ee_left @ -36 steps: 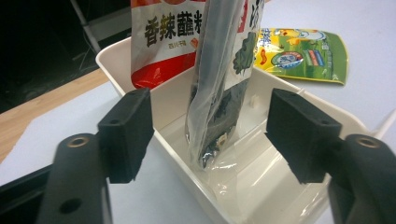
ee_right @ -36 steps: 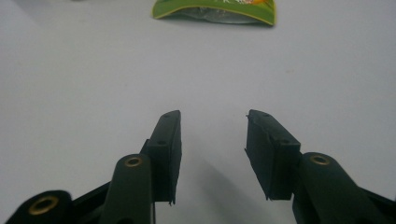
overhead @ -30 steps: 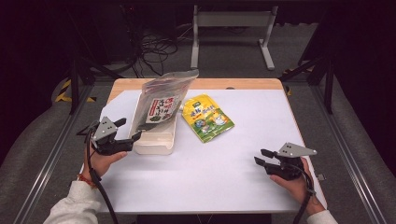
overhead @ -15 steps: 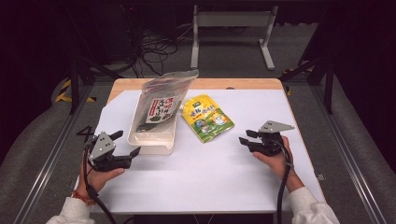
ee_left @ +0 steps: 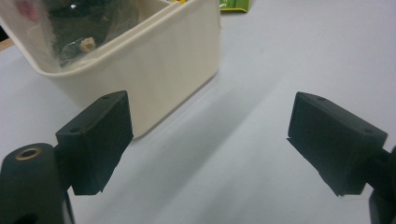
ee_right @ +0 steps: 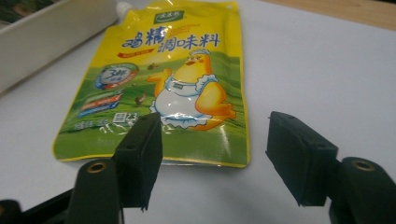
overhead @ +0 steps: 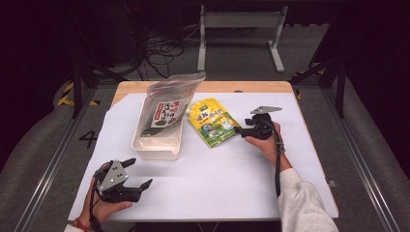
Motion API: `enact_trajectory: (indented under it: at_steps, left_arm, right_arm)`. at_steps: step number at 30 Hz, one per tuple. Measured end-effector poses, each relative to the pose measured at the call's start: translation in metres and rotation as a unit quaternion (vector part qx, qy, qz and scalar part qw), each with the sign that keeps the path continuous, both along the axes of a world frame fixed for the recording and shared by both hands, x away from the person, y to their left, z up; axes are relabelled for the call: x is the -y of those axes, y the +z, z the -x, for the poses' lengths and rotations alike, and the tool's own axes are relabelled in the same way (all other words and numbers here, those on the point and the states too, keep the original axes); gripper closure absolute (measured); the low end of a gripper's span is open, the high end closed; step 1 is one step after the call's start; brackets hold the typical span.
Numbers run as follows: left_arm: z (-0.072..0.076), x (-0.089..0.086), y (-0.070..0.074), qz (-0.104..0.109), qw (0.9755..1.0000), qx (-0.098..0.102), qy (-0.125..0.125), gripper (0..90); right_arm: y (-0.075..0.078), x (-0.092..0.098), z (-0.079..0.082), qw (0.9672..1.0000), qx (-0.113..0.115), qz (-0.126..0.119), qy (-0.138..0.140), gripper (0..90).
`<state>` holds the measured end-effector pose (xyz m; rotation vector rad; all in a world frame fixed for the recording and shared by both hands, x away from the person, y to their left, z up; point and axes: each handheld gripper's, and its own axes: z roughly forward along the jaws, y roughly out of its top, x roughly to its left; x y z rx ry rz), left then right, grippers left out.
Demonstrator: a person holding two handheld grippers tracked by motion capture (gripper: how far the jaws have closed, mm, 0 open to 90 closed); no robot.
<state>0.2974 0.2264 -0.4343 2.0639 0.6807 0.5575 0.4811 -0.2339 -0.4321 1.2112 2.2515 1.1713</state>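
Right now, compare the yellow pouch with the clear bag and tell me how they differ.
The yellow pouch lies flat on the white table sheet; the clear bag leans propped in the cream tub, its top poking past the rim. The yellow pouch is opaque with a cartoon chick print; the clear bag shows dark contents. The yellow pouch looks smaller. Neither is gripped; the right gripper, open, sits beside the pouch's edge.
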Motion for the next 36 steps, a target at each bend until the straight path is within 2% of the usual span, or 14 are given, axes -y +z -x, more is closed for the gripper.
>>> enact_trajectory:
  at_steps: [2,5,7,11,15,17,20,26,28,36]
  left_arm:
    - [0.002,0.001,-0.001,0.0,1.0,-0.003,0.0,14.6]
    - [0.006,0.003,-0.004,-0.007,0.9999,-0.009,-0.008,14.6]
    - [0.008,0.005,-0.008,-0.016,0.9997,-0.015,-0.013,14.2]
    - [0.011,0.005,-0.012,-0.026,0.9993,-0.023,-0.011,14.0]
    - [0.018,0.002,-0.016,-0.037,0.9988,-0.03,-0.01,13.7]
    - [0.019,0.001,-0.015,-0.035,0.9988,-0.033,-0.011,13.7]
    - [0.019,0.002,-0.016,-0.041,0.9985,-0.034,-0.015,13.7]
    - [0.017,0.005,-0.018,-0.048,0.9978,-0.039,-0.024,13.7]
    - [0.016,0.006,-0.018,-0.047,0.9977,-0.041,-0.026,13.7]
    - [0.014,0.012,-0.021,-0.053,0.9966,-0.051,-0.037,13.6]
  right_arm:
    - [-0.002,-0.001,-0.004,1.0,-0.007,0.001,-0.003,31.8]
    - [-0.011,-0.004,-0.014,0.9995,-0.03,0.001,-0.003,28.1]
    - [-0.014,-0.007,-0.018,0.9993,-0.036,0.002,0.003,27.0]
    - [-0.02,-0.009,-0.025,0.9983,-0.054,-0.022,0.003,22.6]
    - [-0.022,-0.012,-0.032,0.9974,-0.061,-0.036,0.011,21.9]
    - [-0.024,-0.013,-0.033,0.9969,-0.063,-0.043,0.019,22.2]
    - [-0.023,-0.015,-0.033,0.9967,-0.066,-0.041,0.025,22.6]
    - [-0.022,-0.015,-0.033,0.9967,-0.069,-0.021,0.038,30.0]
    - [-0.021,-0.018,-0.031,0.9972,-0.066,-0.003,0.035,33.4]
    - [-0.018,-0.019,-0.03,0.9966,-0.071,0.002,0.041,45.0]
